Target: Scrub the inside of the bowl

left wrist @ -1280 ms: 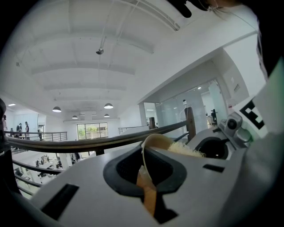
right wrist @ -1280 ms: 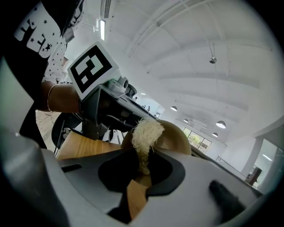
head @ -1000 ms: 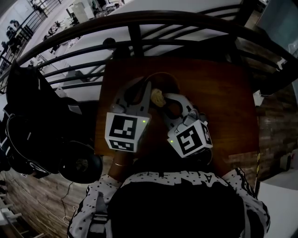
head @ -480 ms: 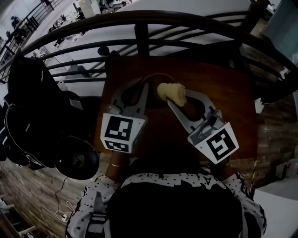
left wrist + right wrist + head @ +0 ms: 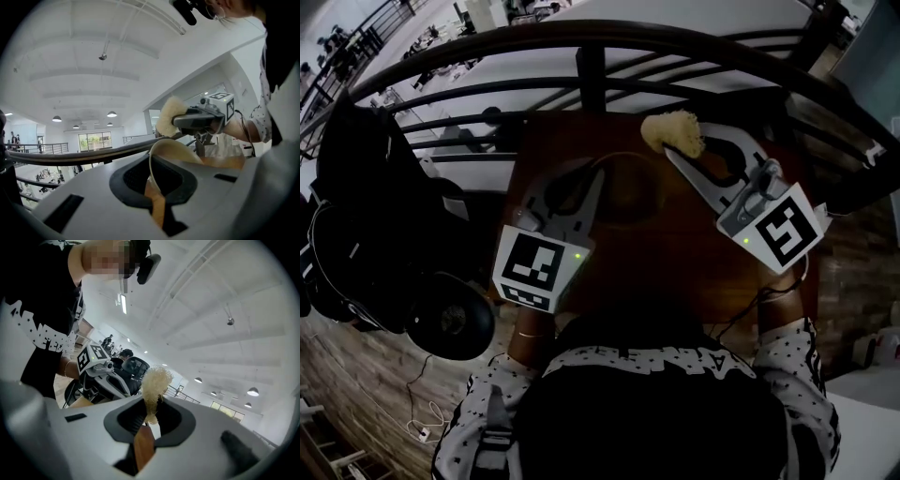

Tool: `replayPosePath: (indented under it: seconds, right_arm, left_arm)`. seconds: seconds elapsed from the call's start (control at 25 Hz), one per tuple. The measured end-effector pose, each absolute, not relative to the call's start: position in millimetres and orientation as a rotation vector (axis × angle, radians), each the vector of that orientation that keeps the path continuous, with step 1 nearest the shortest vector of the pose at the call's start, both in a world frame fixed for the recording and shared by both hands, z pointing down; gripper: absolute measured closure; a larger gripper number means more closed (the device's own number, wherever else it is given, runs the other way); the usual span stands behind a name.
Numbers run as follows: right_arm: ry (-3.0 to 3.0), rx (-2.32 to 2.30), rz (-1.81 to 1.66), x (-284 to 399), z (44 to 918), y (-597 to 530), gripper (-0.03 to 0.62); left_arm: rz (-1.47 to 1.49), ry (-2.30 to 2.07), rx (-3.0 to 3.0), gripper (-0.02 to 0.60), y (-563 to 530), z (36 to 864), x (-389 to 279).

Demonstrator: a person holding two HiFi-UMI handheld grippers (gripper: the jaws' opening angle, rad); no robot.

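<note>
Railing point(image 5: 581, 39): dark, curved rails of round bar, running along the far side of the table
Table point(image 5: 694, 267): reddish-brown wood, flat and smooth, with squared edges; the person stands at its near edge
Bag point(image 5: 356, 178): black and soft, slumped just off the table's left edge
Person's top point(image 5: 656, 361): dark cloth with a band of pale print across the shoulders and speckled pale sleeves, at the table's near edge
Bowl point(image 5: 630, 187): round and shallow, over the table's left half toward the far side; a thin, pale cream rim curves round a tan, wood-toned inside that looks smooth and matte; the head view is too dim to show whether it sits flat on the table
Left gripper point(image 5: 598, 174): grey moulded plastic with dark inner pads, reaching in from the table's near-left side; its jaws are pressed nearly together, pinching the bowl's rim, and its own view shows the thin wall passing between them
Right gripper point(image 5: 684, 145): the same grey plastic, held in the air over the table's far edge, clear of the bowl; its jaws are clamped on the scrubber
Marker cubes: white faces with black square patterns; the left one point(image 5: 532, 267) is over the table's near-left corner, the right one point(image 5: 783, 230) near the table's right edge
Scrubber point(image 5: 671, 127): a pale yellow tuft, fluffy and fibrous, frayed at the top, narrowing where the jaws squeeze it; above the table's far edge, just before the railing
</note>
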State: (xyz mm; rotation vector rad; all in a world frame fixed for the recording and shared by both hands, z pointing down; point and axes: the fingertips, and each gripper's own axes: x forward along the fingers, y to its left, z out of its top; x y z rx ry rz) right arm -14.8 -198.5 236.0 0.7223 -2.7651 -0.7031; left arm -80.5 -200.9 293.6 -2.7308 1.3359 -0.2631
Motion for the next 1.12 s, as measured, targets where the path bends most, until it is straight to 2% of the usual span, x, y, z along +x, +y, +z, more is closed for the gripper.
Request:
replayPosePath:
  seconds: [0.52, 1.12]
  right_arm:
    - [-2.583, 0.092, -0.762, -53.6, 279.1, -187.0, 0.534]
    - [-2.494, -0.065, -0.724, -50.3, 299.5, -177.2, 0.534]
  left_arm:
    - [-0.427, 1.163, -2.717, 0.557, -184.7, 310.7, -54.0]
    - [-0.505, 1.169, -2.703, 0.557, -181.9, 320.6, -59.8]
